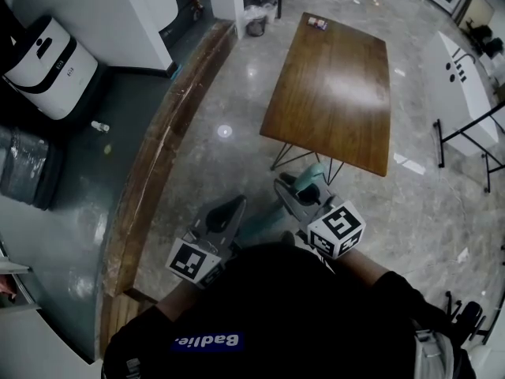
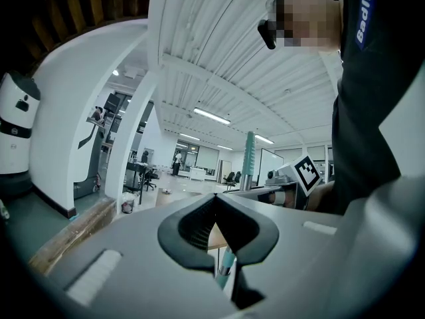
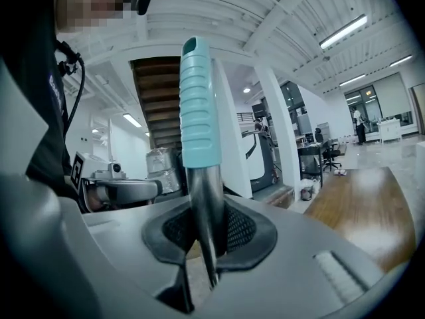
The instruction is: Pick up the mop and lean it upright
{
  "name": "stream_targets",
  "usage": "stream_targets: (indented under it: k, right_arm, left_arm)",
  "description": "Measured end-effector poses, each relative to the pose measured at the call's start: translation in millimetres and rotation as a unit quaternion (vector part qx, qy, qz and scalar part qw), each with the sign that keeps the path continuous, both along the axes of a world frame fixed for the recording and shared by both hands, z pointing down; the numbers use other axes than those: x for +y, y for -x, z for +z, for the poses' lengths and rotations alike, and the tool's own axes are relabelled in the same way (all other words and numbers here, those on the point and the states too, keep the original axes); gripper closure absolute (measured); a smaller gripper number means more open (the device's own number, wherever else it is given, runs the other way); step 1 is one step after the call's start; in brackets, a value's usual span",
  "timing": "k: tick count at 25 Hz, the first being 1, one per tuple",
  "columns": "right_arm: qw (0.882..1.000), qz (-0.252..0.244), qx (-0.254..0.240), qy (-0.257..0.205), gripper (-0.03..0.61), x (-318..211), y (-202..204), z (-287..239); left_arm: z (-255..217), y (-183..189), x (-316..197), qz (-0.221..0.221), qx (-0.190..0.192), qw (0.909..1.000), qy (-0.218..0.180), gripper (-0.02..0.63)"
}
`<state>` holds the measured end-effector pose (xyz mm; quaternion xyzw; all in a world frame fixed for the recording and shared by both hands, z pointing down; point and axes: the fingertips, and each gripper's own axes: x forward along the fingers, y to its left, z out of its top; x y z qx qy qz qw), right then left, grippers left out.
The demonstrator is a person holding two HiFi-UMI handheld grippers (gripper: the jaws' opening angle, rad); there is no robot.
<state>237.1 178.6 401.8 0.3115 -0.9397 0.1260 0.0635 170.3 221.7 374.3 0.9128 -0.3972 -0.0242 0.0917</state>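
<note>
The mop's teal ribbed handle (image 3: pixel 198 111) stands nearly upright on a metal shaft (image 3: pixel 207 211), and my right gripper (image 3: pixel 206 234) is shut on that shaft just below the grip. From above, the teal handle (image 1: pixel 316 176) pokes up at my right gripper (image 1: pixel 298 196), and a teal stretch of pole (image 1: pixel 260 223) runs down-left from it, close under the person's body. My left gripper (image 1: pixel 227 213) hovers beside that pole. Its pads (image 2: pixel 192 228) meet at the tip with nothing pressed between them. A bit of pole (image 2: pixel 224 268) shows below through the gap. The mop head is hidden.
A long wooden table (image 1: pixel 331 93) on thin black legs stands just ahead. A curved wooden step (image 1: pixel 158 156) borders a dark floor at left, where a white machine (image 1: pixel 47 65) is parked. A bin (image 1: pixel 256 26) stands by a pillar. White furniture (image 1: pixel 461 77) is at right.
</note>
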Motion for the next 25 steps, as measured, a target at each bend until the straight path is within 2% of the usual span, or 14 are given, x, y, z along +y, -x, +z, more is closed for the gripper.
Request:
stream_targets:
  k: [4, 17, 22, 25]
  right_arm:
    - [1.000, -0.018, 0.002, -0.012, 0.512, 13, 14, -3]
    - [0.998, -0.066, 0.018, -0.012, 0.512, 31, 43, 4]
    - [0.997, -0.075, 0.018, -0.010, 0.512, 30, 47, 2]
    - [0.997, -0.081, 0.018, -0.007, 0.512, 31, 51, 3]
  left_arm:
    - [0, -2, 2, 0.002, -0.002, 1.0000, -0.002, 0.594]
    - [-1, 8, 4, -0.004, -0.002, 1.0000, -0.005, 0.595]
    - [2, 10, 4, -0.007, -0.026, 0.9996, -0.003, 0.595]
    - [1, 14, 5, -0.015, -0.021, 0.9997, -0.001, 0.595]
